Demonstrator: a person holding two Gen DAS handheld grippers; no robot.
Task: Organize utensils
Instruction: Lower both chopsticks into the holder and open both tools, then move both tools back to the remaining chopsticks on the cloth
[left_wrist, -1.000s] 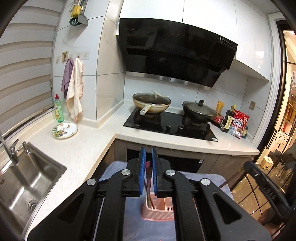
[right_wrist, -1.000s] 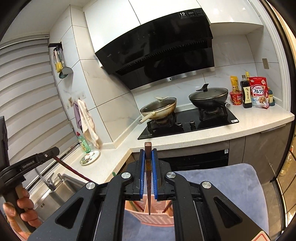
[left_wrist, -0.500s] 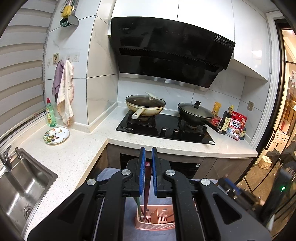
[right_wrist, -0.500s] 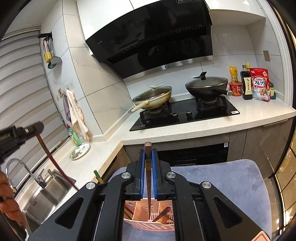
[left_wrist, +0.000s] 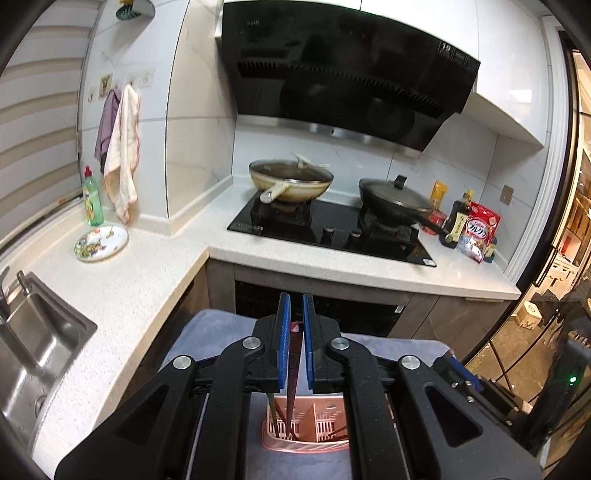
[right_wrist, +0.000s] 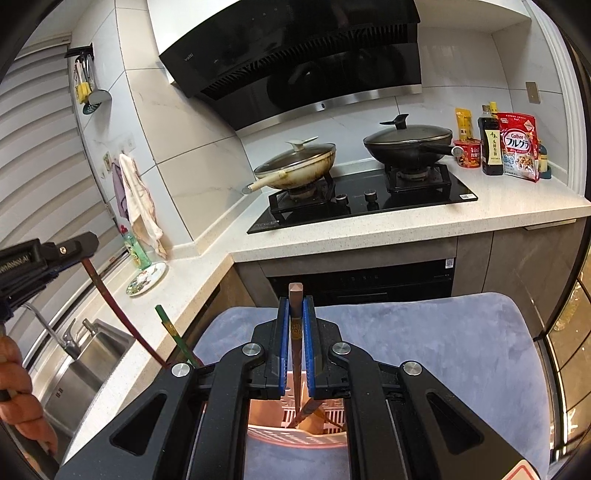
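Observation:
My left gripper (left_wrist: 294, 306) is shut on a dark red chopstick (left_wrist: 293, 369) that hangs down into the left part of a pink slotted utensil basket (left_wrist: 306, 448). A green chopstick (left_wrist: 271, 408) stands there beside it. My right gripper (right_wrist: 295, 306) is shut on a brown chopstick (right_wrist: 295, 332), held upright with its lower end inside the basket (right_wrist: 295, 437). In the right wrist view the left gripper (right_wrist: 74, 245) shows at the left with the red chopstick (right_wrist: 110, 306) slanting down, near the green chopstick (right_wrist: 173, 328). More dark sticks lie in the basket.
The basket stands on a grey-blue cloth (right_wrist: 424, 350) in front of the counter (left_wrist: 147, 280). Beyond are a hob (left_wrist: 332, 232) with two lidded pans, a sink (left_wrist: 33, 354) and a plate (left_wrist: 101, 243) at the left, and bottles and packets (right_wrist: 517, 147) at the right. A person's hand (right_wrist: 18, 398) holds the left tool.
Both grippers have come down toward the basket, each still shut on its chopstick. The sticks' lower ends now sit lower in the basket.

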